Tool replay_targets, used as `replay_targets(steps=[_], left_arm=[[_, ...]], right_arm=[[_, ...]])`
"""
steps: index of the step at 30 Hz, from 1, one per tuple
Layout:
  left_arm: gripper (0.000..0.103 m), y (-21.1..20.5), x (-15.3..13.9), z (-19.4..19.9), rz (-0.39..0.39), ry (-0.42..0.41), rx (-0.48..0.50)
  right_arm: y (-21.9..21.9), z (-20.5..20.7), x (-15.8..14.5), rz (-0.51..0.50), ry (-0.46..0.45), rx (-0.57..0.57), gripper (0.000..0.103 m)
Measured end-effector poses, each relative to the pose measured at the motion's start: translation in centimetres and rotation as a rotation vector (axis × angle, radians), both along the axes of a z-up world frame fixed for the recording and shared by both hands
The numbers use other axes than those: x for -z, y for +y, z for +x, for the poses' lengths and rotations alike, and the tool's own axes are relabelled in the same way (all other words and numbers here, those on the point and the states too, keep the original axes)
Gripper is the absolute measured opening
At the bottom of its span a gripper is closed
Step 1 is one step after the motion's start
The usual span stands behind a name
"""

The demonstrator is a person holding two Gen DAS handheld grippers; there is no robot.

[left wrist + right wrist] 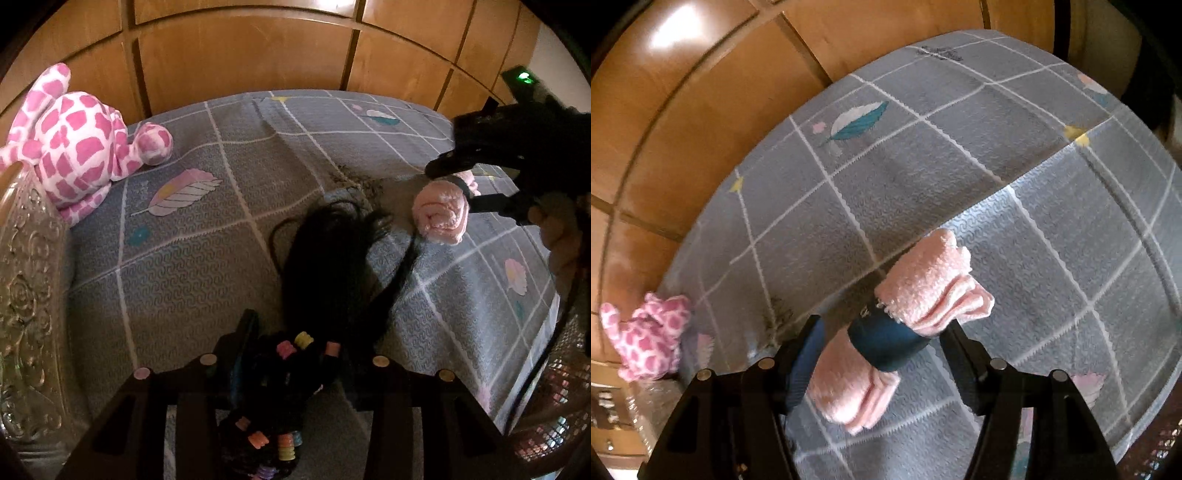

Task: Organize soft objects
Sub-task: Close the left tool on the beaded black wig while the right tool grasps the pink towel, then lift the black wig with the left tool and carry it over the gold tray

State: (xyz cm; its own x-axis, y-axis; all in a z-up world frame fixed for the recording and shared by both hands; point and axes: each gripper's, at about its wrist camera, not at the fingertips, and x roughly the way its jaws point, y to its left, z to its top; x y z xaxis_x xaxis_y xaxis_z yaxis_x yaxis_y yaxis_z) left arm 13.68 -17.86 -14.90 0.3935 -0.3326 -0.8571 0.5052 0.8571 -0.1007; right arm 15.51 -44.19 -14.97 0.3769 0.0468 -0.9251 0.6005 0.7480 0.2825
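Bed covered by a grey checked quilt (229, 206), wooden panelled wall behind. Left gripper (291, 354) points steeply down with its jaws closed to a narrow gap on the beaded end of a black wig or hairpiece (325, 266); coloured beads bunch between the fingers and the long hair trails away across the quilt, so it reads as held, tail resting on the bed. Right gripper (882, 343) has a rolled pink towel (923, 295) with a dark blue band around its middle lying between its fingers. The jaws stand moderately apart; the right finger sits against the roll, while the left finger appears just clear of it, so I cannot tell whether the grip is firm or only a cradle. In the left wrist view the same towel (441, 216) hangs at the gripper tip above the quilt, near the loose end of the hair. Pink-and-white plush giraffe (74, 140) lies well apart at the quilt's far left corner, beside an ornate silver tray or container (29, 295). Judgement: the step is carrying the towel to its place. To do it well, keep the pinch on the banded middle so the roll stays wound, lift clear of the hair strands to avoid snagging, and lower it flat before releasing.
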Motion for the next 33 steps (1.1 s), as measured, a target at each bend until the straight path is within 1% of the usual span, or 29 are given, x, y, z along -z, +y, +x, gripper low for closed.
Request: replay_targets(steps=[1,2,3,5,7,9,10,11,12,13,14,16,17,19,20,22,23,24,27,28,29,33], left_arm=[[0.041,-0.1,0.0,0.0,-0.001,0.0,0.0],[0.041,0.0,0.0,0.0,-0.002,-0.001,0.002],[0.041,0.0,0.0,0.0,-0.004,-0.001,0.006],[0.041,0.2,0.1,0.0,-0.011,-0.001,0.011],[0.041,0.3,0.1,0.0,-0.019,0.003,0.013],[0.041,0.4,0.1,0.2,-0.032,0.011,0.008],[0.041,0.5,0.1,0.2,-0.034,0.013,0.005],[0.041,0.4,0.1,0.2,-0.034,0.015,0.003],[0.041,0.4,0.0,0.3,-0.032,0.015,0.001],[0.041,0.4,0.0,0.2,-0.029,0.015,0.0],[0.041,0.4,0.0,0.2,-0.029,0.015,-0.002],[0.041,0.2,-0.1,0.3,-0.024,0.017,-0.004],[0.04,0.1,-0.1,0.3,-0.017,0.016,0.0],[0.039,0.0,-0.1,0.4,-0.009,0.011,0.002],[0.038,0.0,-0.1,0.4,-0.007,0.008,0.004],[0.038,0.0,-0.1,0.5,-0.006,0.006,-0.001],[0.037,0.0,-0.1,0.5,-0.003,0.004,-0.003],[0.037,-0.1,-0.1,0.5,0.0,0.002,-0.005],[0.037,-0.4,0.0,0.3,0.012,-0.008,-0.01],[0.037,-0.4,0.0,0.3,0.016,-0.011,-0.011],[0.037,-0.5,0.0,0.3,0.019,-0.012,-0.013],[0.038,-0.7,0.1,0.3,0.025,-0.008,-0.021]], right_arm=[[0.5,0.6,0.2,-0.03,0.025,-0.019,0.055],[0.8,0.9,0.4,-0.064,0.053,-0.047,0.054],[1.3,1.1,0.4,-0.107,0.066,-0.081,0.049],[3.0,1.6,-0.3,-0.208,0.062,-0.213,0.045],[5.2,1.1,-1.4,-0.269,0.031,-0.393,0.045],[6.4,0.3,-1.8,-0.244,0.003,-0.516,0.045],[6.9,-0.3,-1.6,-0.249,0.009,-0.572,0.045],[7.3,-0.7,-1.2,-0.295,0.035,-0.608,0.045],[7.6,-0.9,-0.3,-0.37,0.083,-0.623,0.046],[7.4,-1.1,0.4,-0.402,0.089,-0.624,0.047],[7.0,-1.3,0.6,-0.386,0.054,-0.618,0.049],[5.4,-1.5,0.9,-0.322,0.036,-0.571,0.054],[4.8,-1.4,1.1,-0.302,0.031,-0.558,0.059],[3.7,-1.7,1.2,-0.297,0.021,-0.55,0.059],[2.8,-2.1,1.0,-0.302,0.018,-0.523,0.059],[1.3,-2.0,1.2,-0.248,0.003,-0.476,0.057],[1.3,-1.9,1.2,-0.243,0.003,-0.477,0.056],[1.5,-1.8,1.2,-0.265,0.004,-0.491,0.056],[3.9,-1.6,1.4,-0.378,0.009,-0.55,0.056],[4.1,-1.6,1.3,-0.386,0.008,-0.552,0.056],[4.5,-2.5,0.6,-0.374,0.007,-0.544,0.056],[2.4,-2.2,0.2,-0.22,0.0,-0.452,0.057]])
